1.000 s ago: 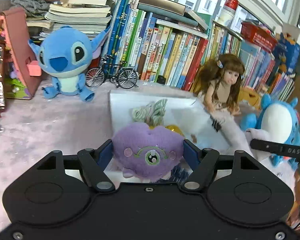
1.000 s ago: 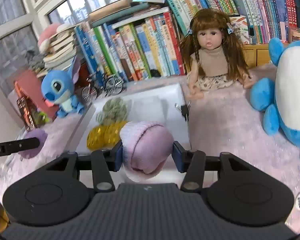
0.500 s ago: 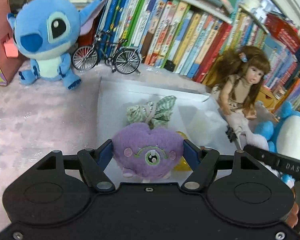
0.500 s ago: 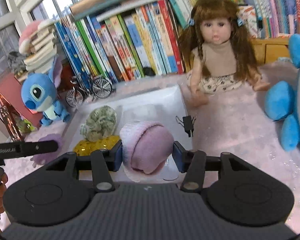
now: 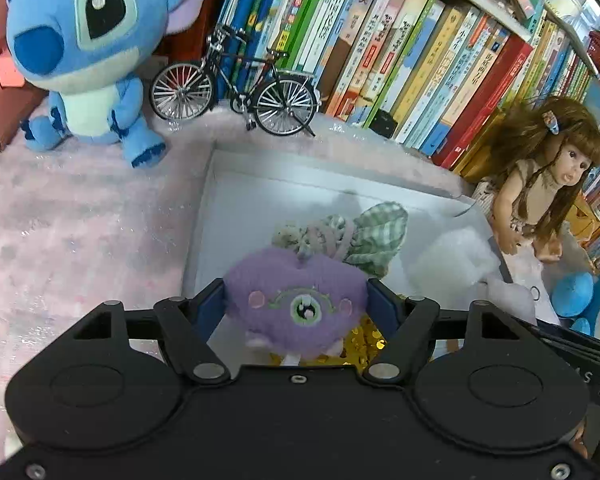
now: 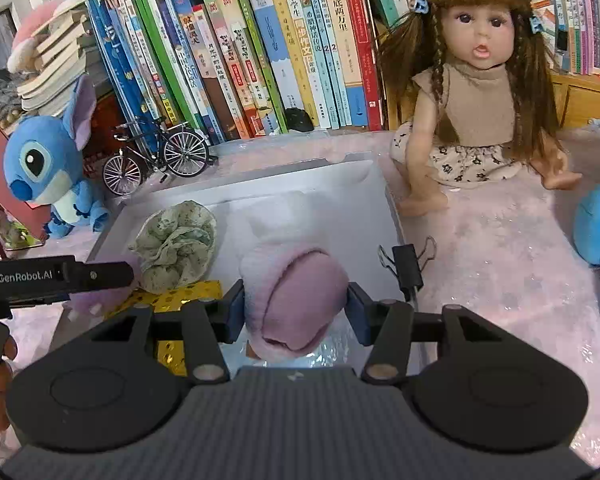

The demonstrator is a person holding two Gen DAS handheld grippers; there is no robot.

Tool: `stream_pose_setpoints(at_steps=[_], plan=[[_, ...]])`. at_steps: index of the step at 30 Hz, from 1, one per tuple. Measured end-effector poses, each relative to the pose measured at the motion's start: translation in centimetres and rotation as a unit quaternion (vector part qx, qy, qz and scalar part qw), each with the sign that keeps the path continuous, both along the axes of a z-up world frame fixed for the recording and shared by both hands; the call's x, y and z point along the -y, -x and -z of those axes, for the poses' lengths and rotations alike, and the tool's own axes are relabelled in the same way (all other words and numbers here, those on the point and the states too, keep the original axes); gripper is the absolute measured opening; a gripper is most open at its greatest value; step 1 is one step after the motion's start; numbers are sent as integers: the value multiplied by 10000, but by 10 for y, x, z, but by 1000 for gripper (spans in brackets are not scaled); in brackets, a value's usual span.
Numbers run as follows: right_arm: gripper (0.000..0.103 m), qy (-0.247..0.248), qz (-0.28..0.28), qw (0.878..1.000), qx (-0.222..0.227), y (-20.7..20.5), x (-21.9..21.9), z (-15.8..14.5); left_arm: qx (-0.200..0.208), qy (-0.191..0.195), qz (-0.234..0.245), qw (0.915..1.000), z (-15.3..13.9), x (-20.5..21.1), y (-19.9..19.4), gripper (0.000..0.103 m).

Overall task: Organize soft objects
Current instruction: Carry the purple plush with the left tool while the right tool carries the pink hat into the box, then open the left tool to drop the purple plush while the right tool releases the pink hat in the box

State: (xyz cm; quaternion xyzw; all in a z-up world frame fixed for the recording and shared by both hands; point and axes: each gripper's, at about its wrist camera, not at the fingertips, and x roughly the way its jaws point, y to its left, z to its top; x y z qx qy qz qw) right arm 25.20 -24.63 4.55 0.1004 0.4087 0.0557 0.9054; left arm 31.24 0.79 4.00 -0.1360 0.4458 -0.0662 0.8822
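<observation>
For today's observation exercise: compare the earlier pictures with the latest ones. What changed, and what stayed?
Both grippers came closer over the white tray, the left gripper carrying the purple plush, the right gripper the pink hat. Both grips unchanged; the green cloth stayed put.

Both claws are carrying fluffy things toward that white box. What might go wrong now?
The purple plush in the left gripper may land on the green scrunchie or gold sequin piece already in the white box. The right gripper, holding the pink plush, works close alongside; they might bump.

Left gripper (image 5: 296,304) carrying purple plush (image 5: 296,300) now over white box (image 5: 260,196), right gripper (image 6: 294,306) with pink plush (image 6: 296,300) moved closer above it
</observation>
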Motion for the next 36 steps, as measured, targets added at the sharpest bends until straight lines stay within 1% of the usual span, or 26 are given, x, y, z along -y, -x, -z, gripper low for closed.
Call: stream_pose_setpoints(at_steps=[6,8,10,12,16,22,26,32,36], plan=[[59,45,90,9997,-205,-10,-3,18,14,-135,20,9999,5,5,-2,74],[71,-24,123,9998,-183,-9,-2,21,10,-148,38,9999,5,6,-1,74],[79,-143,163,9997,-112,-7,-1,20,14,-133,72,9999,3,6,0,76],[81,-315,136,9994,-53,-4,1,18,7,-135,136,9998,2,6,2,77],[88,-462,72,9989,72,3,2,9,93,-120,325,9994,-6,5,11,84],[91,-585,-101,9978,288,16,3,-8,341,-117,558,9978,-23,7,30,87],[91,-627,-232,9968,437,29,4,-16,531,-114,651,9964,-33,6,45,89],[93,-609,-469,9947,687,55,3,-27,954,-380,823,9913,-43,7,75,92],[96,-578,-609,9928,852,72,1,-33,1147,-457,915,9881,-47,8,95,92]])
